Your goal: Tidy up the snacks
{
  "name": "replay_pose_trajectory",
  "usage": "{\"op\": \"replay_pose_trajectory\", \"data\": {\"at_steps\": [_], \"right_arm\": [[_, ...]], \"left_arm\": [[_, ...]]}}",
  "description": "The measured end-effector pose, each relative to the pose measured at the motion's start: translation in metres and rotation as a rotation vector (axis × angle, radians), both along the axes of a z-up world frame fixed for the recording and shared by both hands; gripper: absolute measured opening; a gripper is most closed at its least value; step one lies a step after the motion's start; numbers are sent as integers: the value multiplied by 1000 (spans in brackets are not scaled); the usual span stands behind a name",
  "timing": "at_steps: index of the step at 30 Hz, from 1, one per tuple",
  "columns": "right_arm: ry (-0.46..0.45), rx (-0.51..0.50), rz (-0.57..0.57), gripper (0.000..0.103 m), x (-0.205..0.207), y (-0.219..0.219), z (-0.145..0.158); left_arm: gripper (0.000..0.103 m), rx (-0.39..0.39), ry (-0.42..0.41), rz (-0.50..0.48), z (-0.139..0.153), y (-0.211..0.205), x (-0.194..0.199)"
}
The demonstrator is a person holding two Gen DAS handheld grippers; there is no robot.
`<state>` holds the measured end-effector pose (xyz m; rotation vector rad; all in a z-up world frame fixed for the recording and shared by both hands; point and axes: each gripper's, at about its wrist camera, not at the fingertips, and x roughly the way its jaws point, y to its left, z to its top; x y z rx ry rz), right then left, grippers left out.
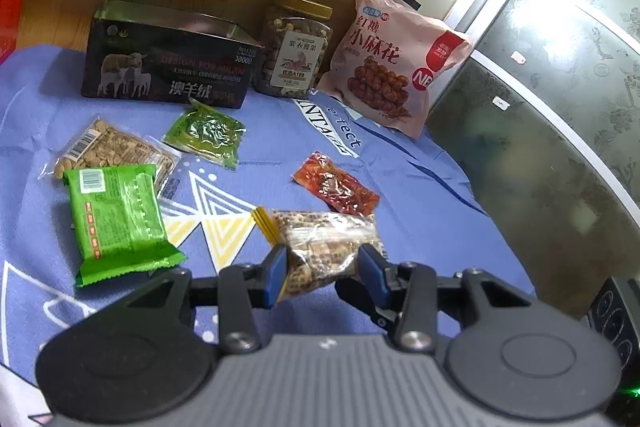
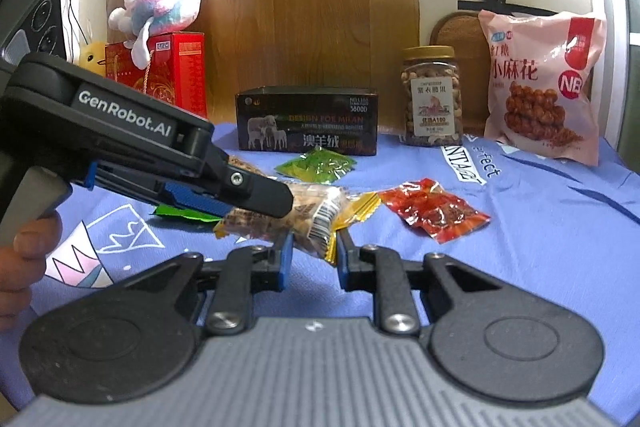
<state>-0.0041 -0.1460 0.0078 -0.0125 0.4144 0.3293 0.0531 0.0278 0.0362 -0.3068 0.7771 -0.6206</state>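
Both tongs, left and right, pinch clear snack bag. Red packet at 1 o'clock, green packet at 9.

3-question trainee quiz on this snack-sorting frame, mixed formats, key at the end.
1. True or false: both grippers grip the same clear packet with yellow ends.
2. Which stands between the dark open box and the pink bag?
A. a green packet
B. a nut jar with a yellow lid
C. a plush toy
3. Fill in: the red packet lies flat on the ____ cloth.

Key
1. True: the left gripper and the right gripper both pinch it.
2. B: the nut jar.
3. blue
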Motion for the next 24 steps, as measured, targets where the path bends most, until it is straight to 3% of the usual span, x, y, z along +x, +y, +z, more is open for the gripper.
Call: {"op": "replay_pose_trajectory", "data": {"at_steps": [6,15,24], "right_arm": [[-21,-15,4,25,2,4,6],[-125,-33,16,25,26,10,35],[-119,-14,69,25,93,20,50]], "left_arm": [[39,5,-18,11,7,3,-1],[39,20,-119,24,49,7,16],[39,6,-99,80,63,24,84]]}}
